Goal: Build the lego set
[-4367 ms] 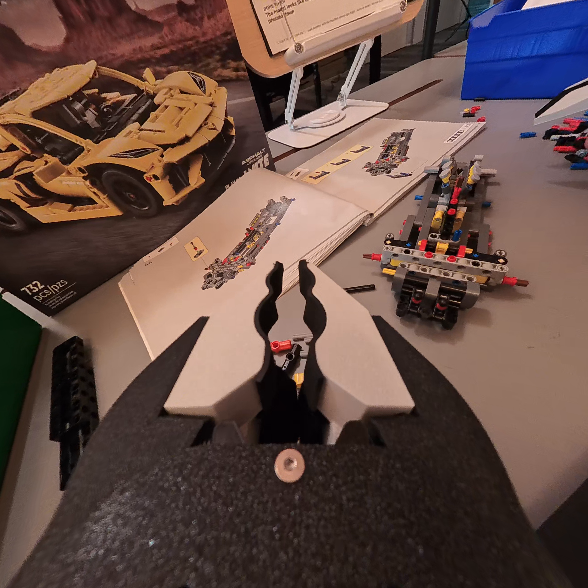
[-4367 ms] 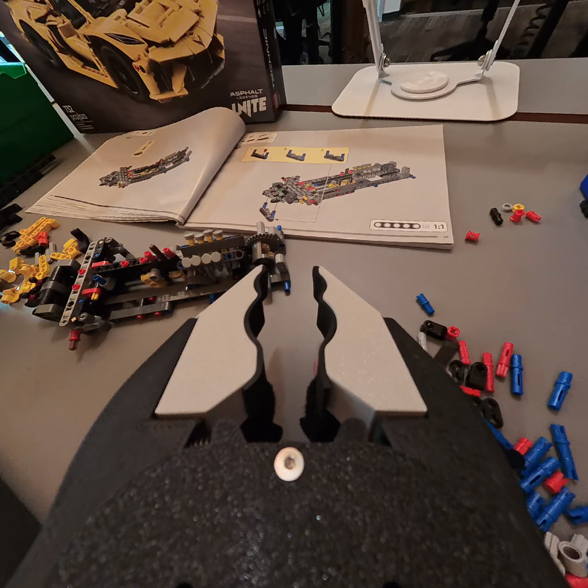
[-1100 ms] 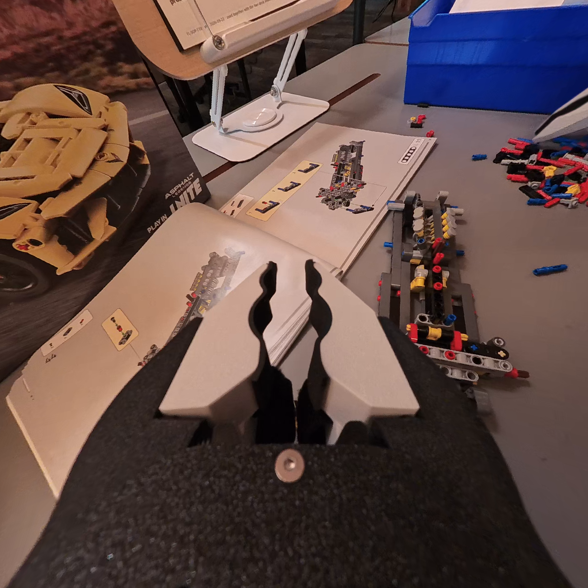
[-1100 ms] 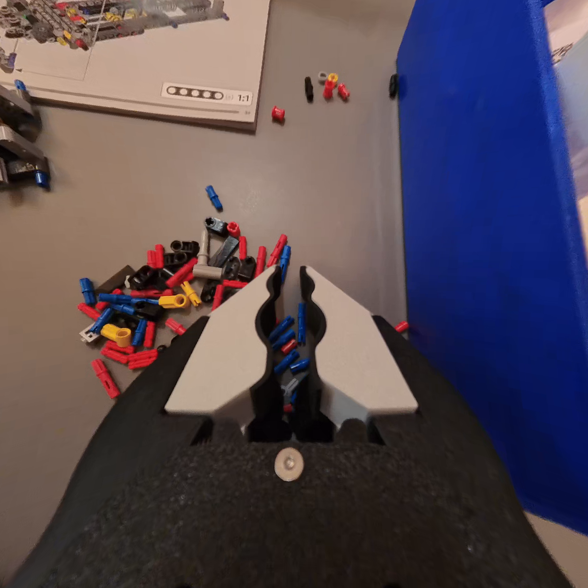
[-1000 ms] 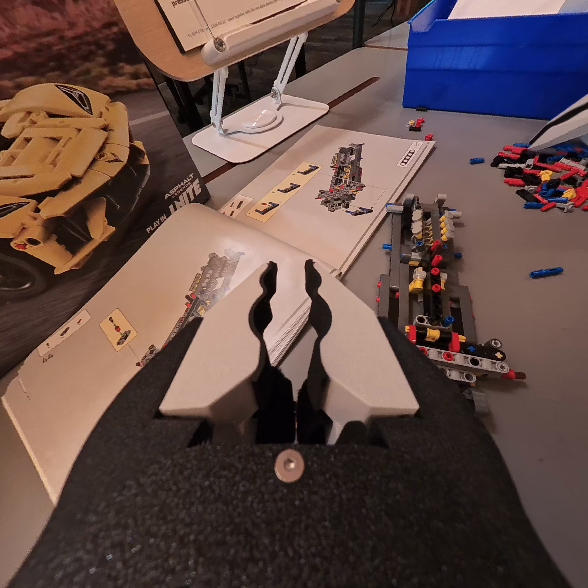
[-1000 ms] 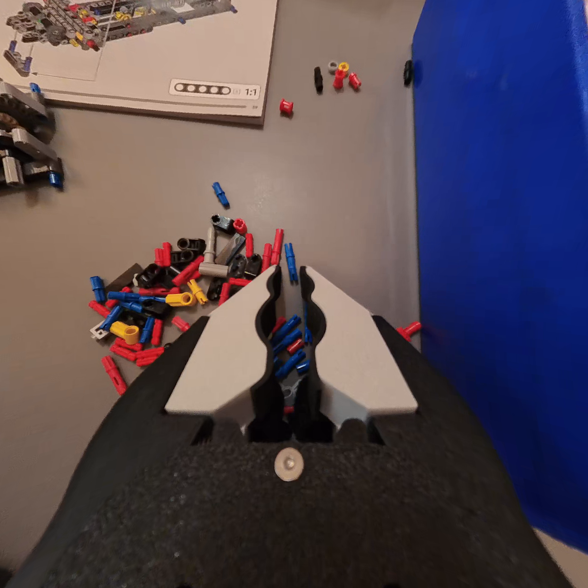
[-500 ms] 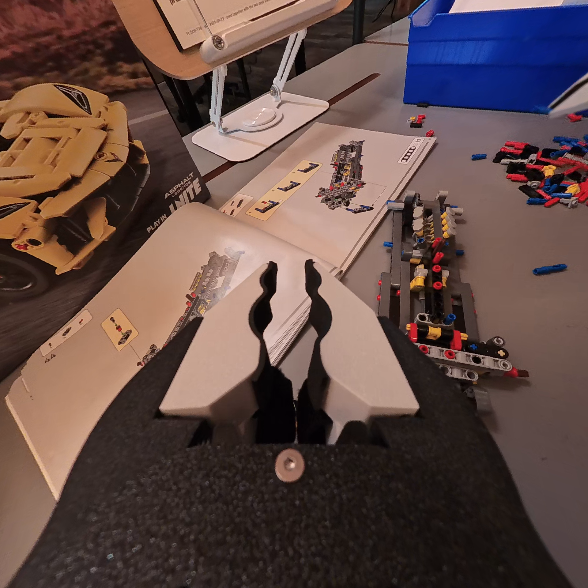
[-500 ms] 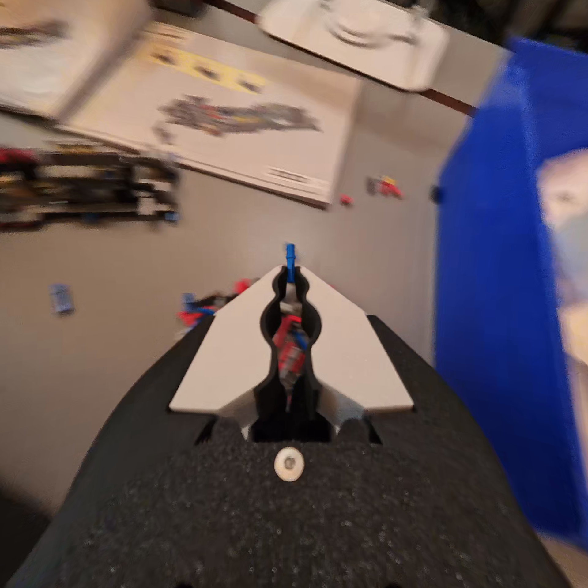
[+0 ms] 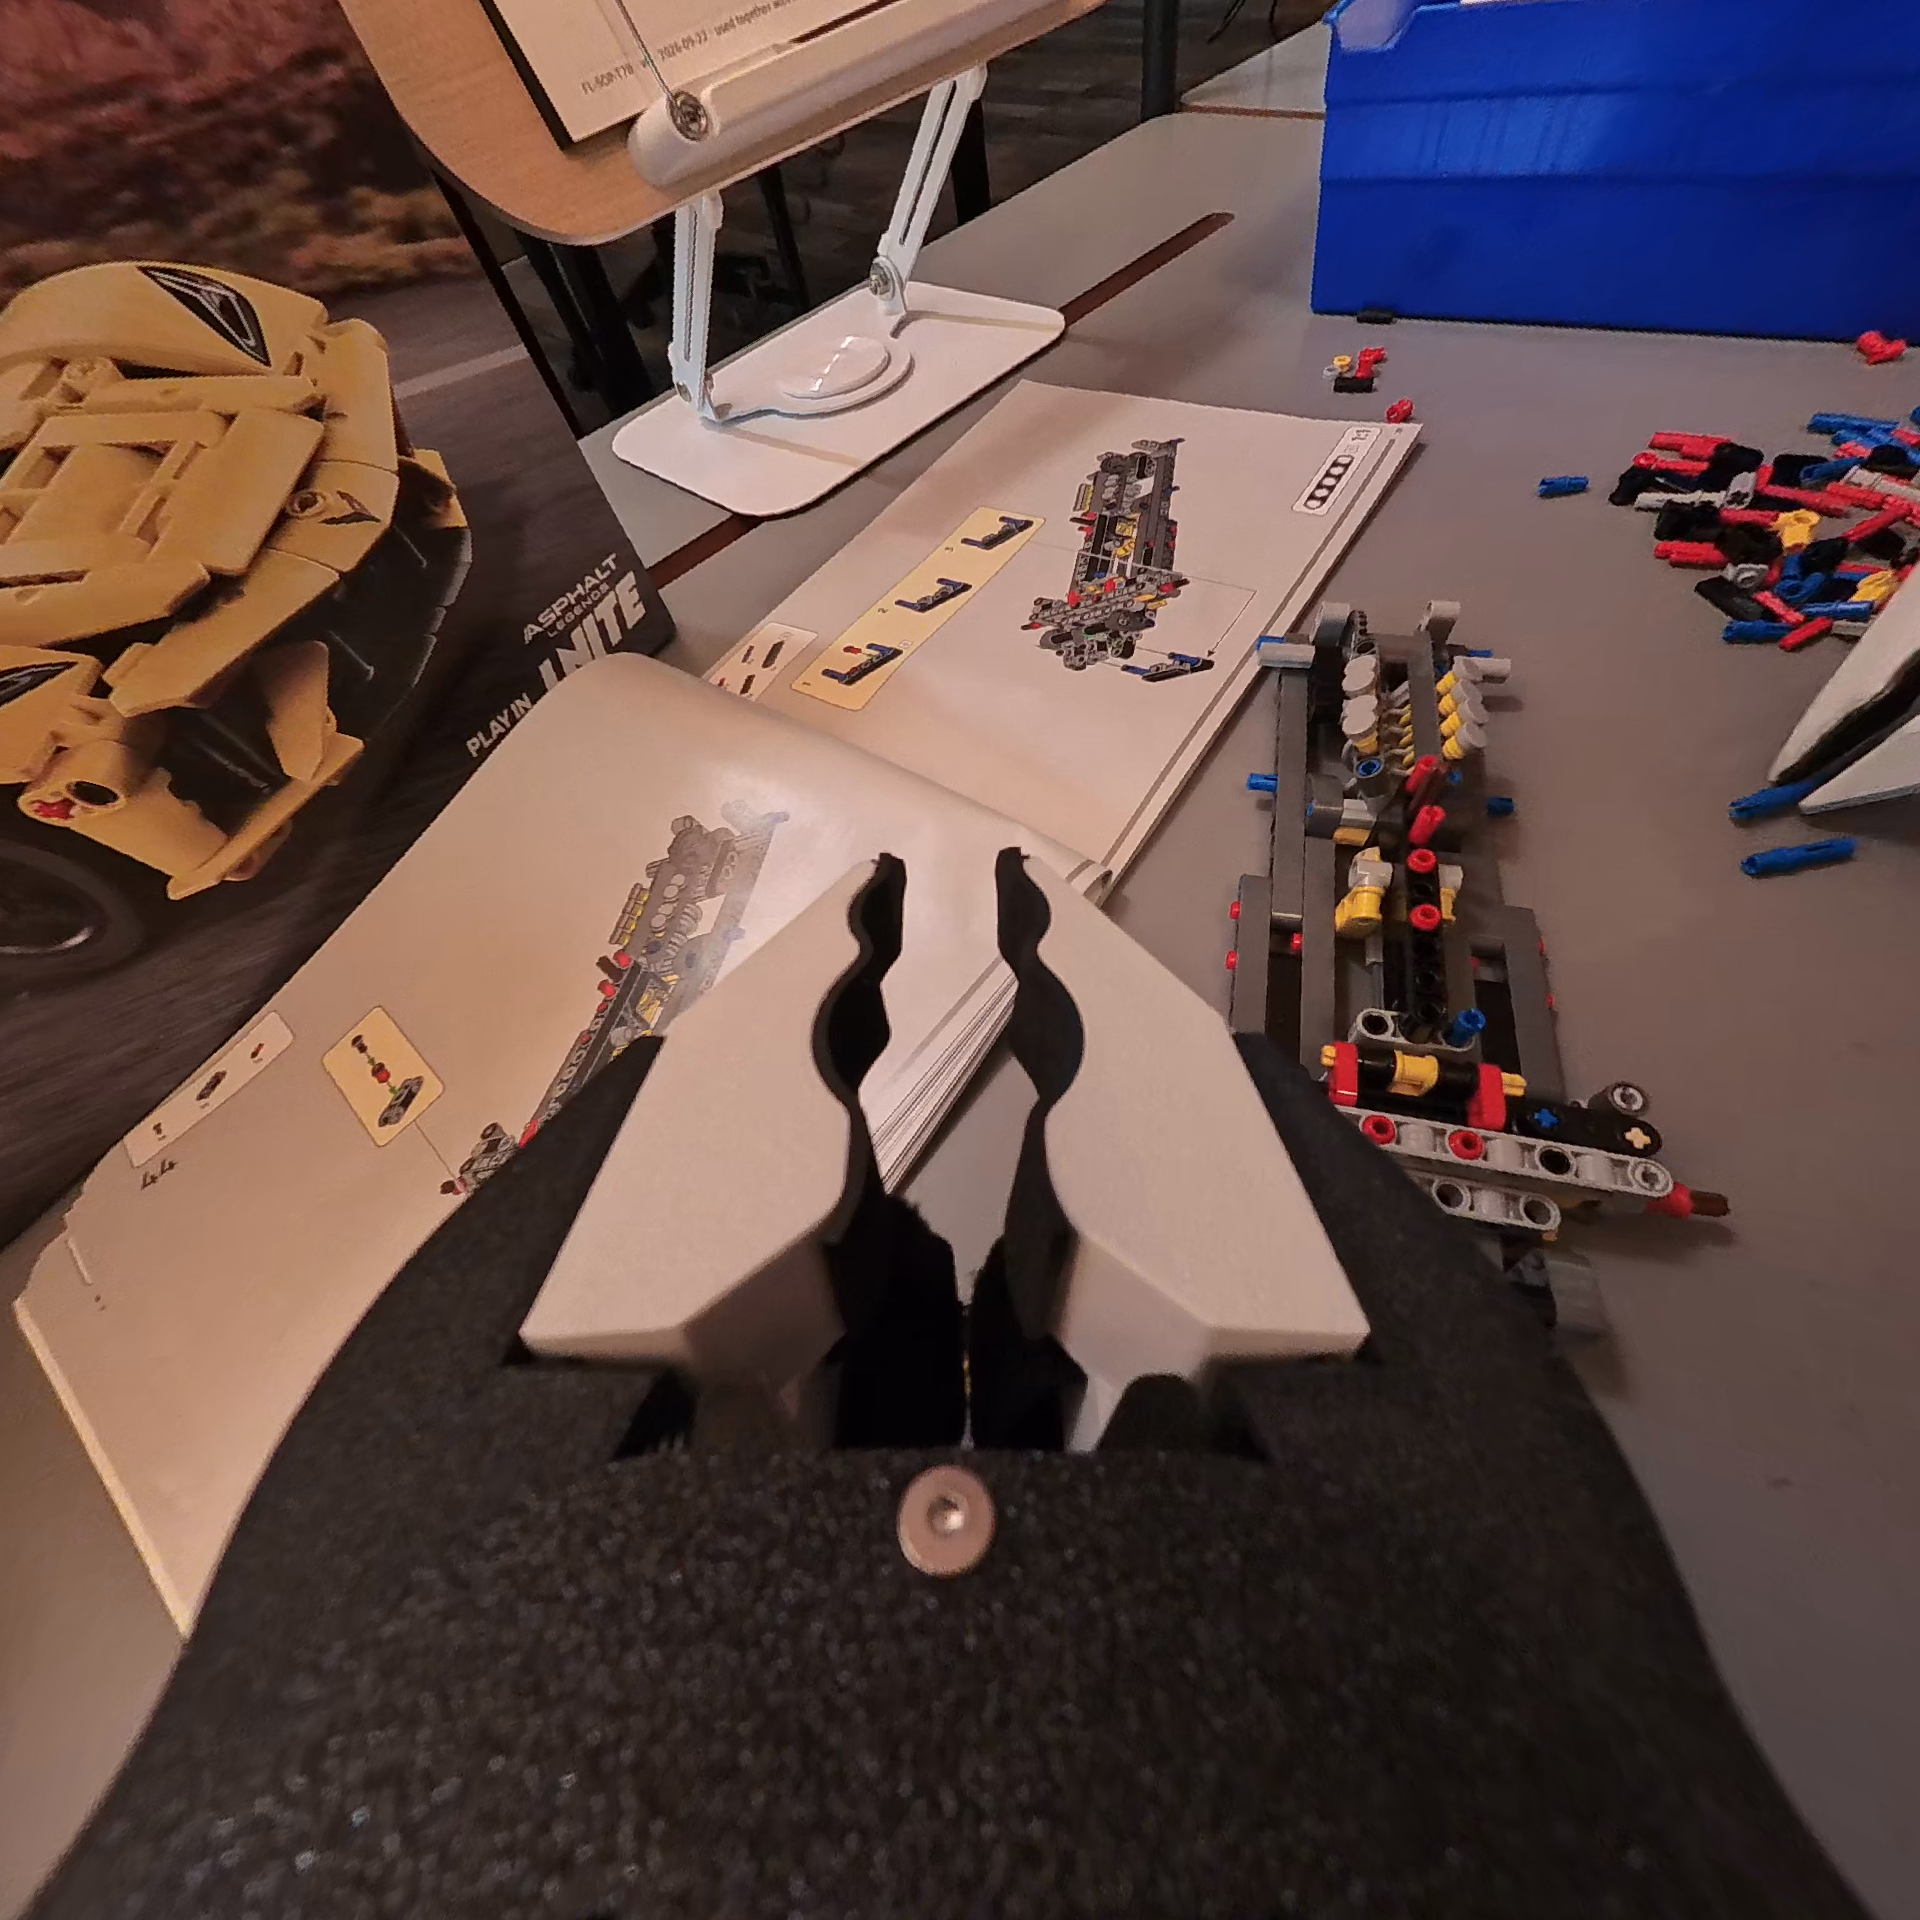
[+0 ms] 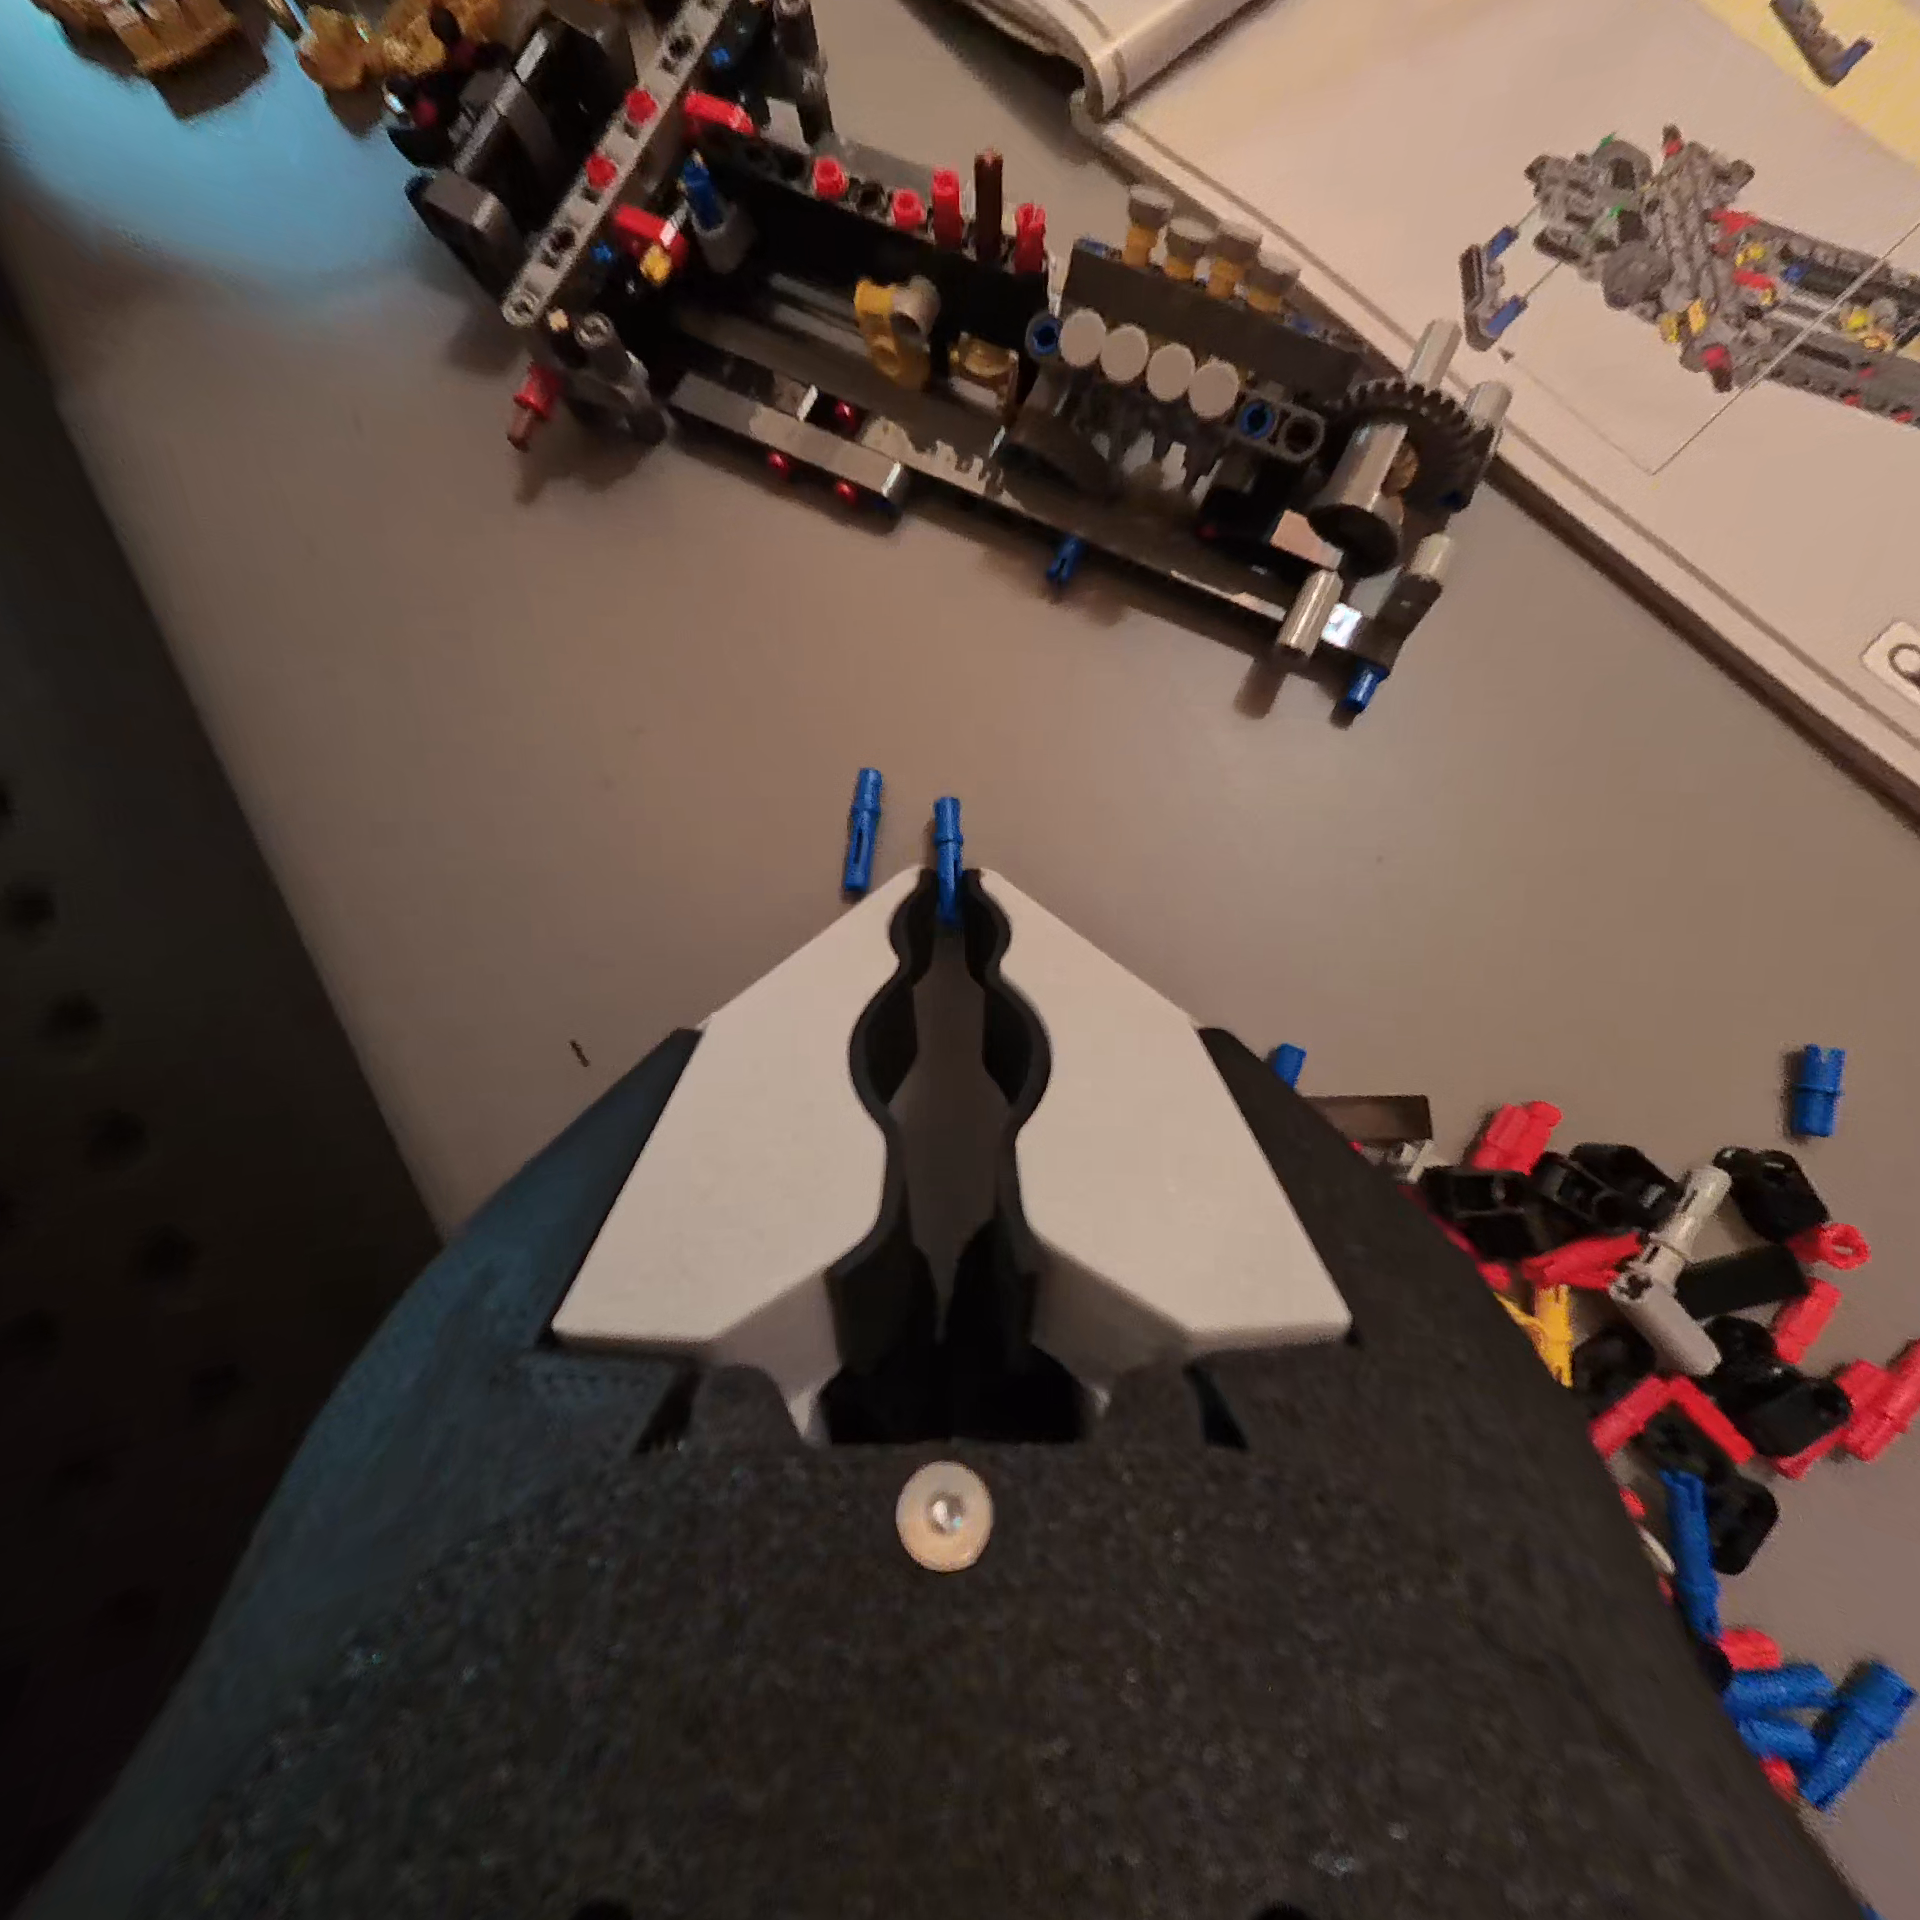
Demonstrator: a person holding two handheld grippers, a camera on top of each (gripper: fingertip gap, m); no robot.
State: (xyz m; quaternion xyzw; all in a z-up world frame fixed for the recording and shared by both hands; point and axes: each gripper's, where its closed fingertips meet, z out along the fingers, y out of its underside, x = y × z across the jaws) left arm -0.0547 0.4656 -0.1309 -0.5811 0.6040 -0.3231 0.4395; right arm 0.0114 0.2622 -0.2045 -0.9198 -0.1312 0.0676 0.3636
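Blue pin (image 10: pixel 947 844): pinched at right gripper (image 10: pixel 945 883) tips, axis pointing forward.
Chassis (image 10: pixel 997 343): ahead, slightly left, well apart.
Left gripper (image 9: pixel 943 883): parted, empty, farther off.

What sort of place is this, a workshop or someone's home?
Probably a work or lab room: a plain grey table holds a blue storage bin, a stand-mounted clipboard and an open instruction booklet.
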